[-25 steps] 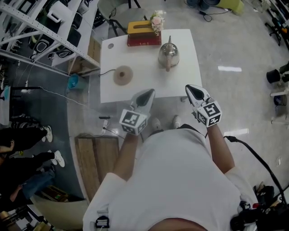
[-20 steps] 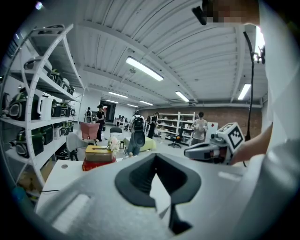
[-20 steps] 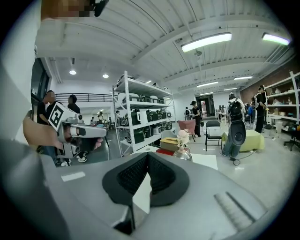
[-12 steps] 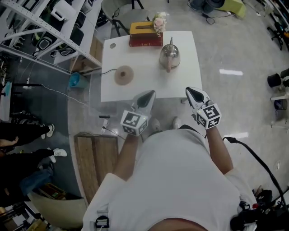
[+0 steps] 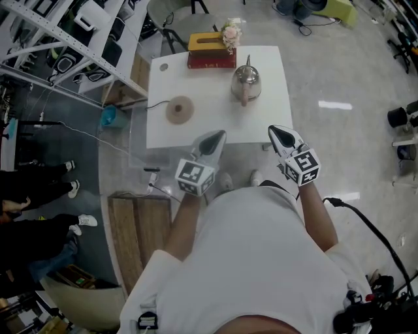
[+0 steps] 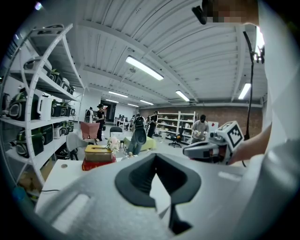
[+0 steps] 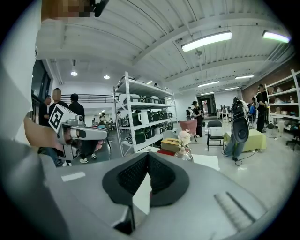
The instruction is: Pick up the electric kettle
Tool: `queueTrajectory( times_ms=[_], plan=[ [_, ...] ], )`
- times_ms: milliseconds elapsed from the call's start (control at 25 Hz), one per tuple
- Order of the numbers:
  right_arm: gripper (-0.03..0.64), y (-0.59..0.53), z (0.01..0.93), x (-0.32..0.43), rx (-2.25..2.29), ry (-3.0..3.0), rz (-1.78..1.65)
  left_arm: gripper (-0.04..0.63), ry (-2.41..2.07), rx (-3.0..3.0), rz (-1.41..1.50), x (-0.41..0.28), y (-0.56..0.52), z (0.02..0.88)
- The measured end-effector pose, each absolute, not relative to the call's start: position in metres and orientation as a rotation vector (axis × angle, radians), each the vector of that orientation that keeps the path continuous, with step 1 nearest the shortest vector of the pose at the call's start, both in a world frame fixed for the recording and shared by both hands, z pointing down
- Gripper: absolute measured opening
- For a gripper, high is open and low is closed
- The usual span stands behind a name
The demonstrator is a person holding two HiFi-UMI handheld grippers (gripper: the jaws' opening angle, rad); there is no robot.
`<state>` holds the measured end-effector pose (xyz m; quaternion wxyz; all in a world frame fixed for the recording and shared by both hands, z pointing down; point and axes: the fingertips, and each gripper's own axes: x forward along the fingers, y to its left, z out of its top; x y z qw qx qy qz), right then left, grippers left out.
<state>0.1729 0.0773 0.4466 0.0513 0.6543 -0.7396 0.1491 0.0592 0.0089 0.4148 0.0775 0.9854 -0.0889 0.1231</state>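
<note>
The steel electric kettle [image 5: 245, 82] stands upright on the white table [image 5: 209, 127], right of centre, spout towards me. In the right gripper view the kettle [image 7: 186, 154] peeks over the jaws. Its round base [image 5: 179, 109] lies apart at the table's left, with a cord running off the edge. My left gripper [image 5: 215, 136] hovers at the table's near edge, jaws shut and holding nothing. My right gripper [image 5: 277, 131] hangs at the near right corner, also shut and holding nothing. Both are well short of the kettle.
A yellow tissue box on a red book [image 5: 211, 48] and a small bunch of flowers [image 5: 230, 31] sit at the table's far edge. Metal shelves with appliances [image 5: 72, 39] stand to the left. A chair [image 5: 171, 19] is behind the table. People's legs [image 5: 39, 196] show at the left.
Both grippers and the kettle stay where they were. Only the feet of the people at the left edge have shifted.
</note>
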Motion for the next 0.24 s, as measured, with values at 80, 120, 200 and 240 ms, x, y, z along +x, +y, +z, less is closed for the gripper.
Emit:
queueTrajectory(
  times_ms=[80,120,200,240],
  plan=[
    [0.003,0.0756,0.4463,0.1726,1.987,-2.253,0.455,0.002,-0.267,2.952,0.370,0.0590,0.0080,0.4150],
    [0.003,0.0748,0.4461,0.1725,1.986,-2.255,0.456,0.002,-0.266,2.951,0.371,0.0590,0.0074,0.4149],
    [0.003,0.0734,0.4462,0.1726,1.982,-2.256,0.458,0.002,-0.266,2.950,0.372,0.0591,0.0064,0.4148],
    [0.003,0.0728,0.4463,0.1727,1.980,-2.257,0.459,0.002,-0.266,2.950,0.373,0.0591,0.0059,0.4148]
  ],
)
